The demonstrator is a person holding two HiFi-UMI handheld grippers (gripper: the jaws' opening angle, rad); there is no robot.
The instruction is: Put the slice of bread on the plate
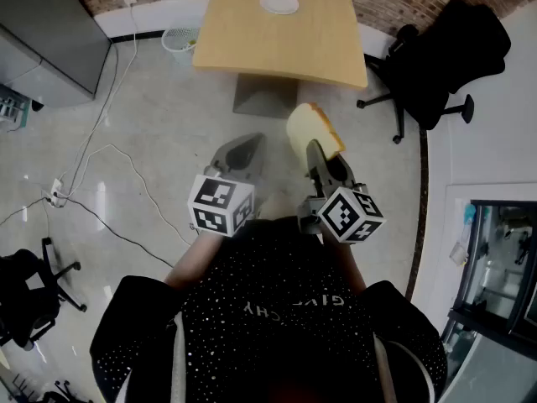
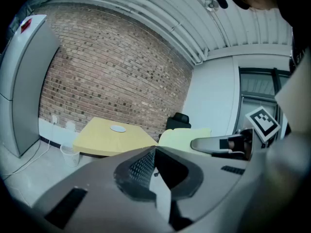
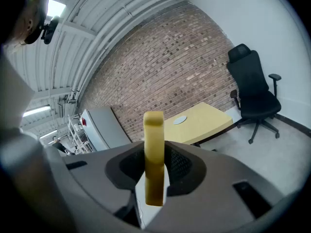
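A slice of bread [image 1: 312,131] stands on edge between the jaws of my right gripper [image 1: 323,159], which is shut on it. In the right gripper view the bread [image 3: 154,154] rises upright between the jaws of the right gripper [image 3: 155,171]. My left gripper [image 1: 237,154] is held beside it with its jaws closed together on nothing; in the left gripper view its jaws [image 2: 154,171] meet, and the bread [image 2: 177,137] shows to the right. A small white plate [image 1: 279,3] lies on the far part of a yellow table [image 1: 252,49], well ahead of both grippers.
A black office chair [image 1: 436,57] stands right of the table. A white wire basket [image 1: 179,38] sits on the floor at the table's left corner. Cables [image 1: 101,154] trail across the floor on the left, by a grey cabinet [image 1: 50,32]. A brick wall runs behind the table.
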